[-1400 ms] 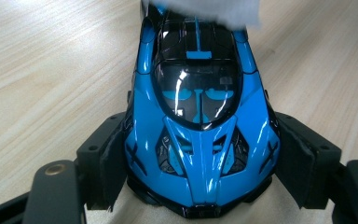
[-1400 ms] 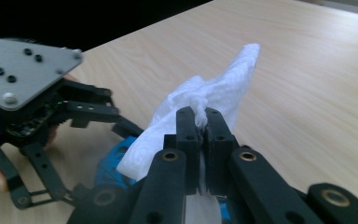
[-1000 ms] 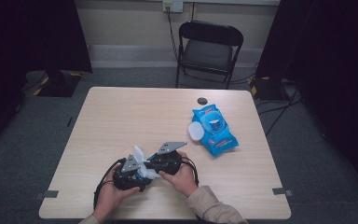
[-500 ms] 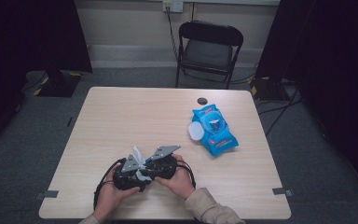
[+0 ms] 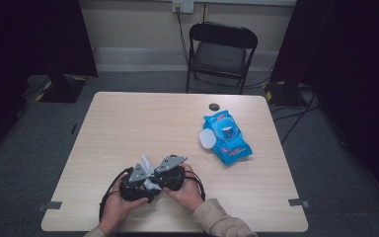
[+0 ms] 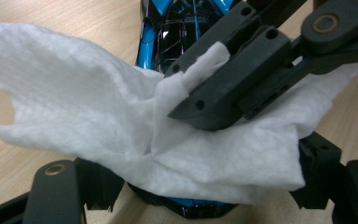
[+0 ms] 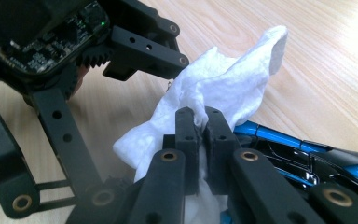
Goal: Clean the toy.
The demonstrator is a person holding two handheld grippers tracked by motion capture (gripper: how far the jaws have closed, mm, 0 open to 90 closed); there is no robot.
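Wipe [image 7: 214, 88] pinched between jaws of my right hand-held gripper [image 7: 198, 123], above the table [image 5: 128, 123] near its front edge. My left hand-held gripper [image 5: 145, 181] stands with jaws apart around the wipe, beside it.

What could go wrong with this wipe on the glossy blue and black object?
The right gripper pinches only a fold of the thin white wipe; a hard pull might tear it or slip free. The wipe hides where the jaws of the left gripper meet the glossy blue and black object, so that could shift unnoticed.
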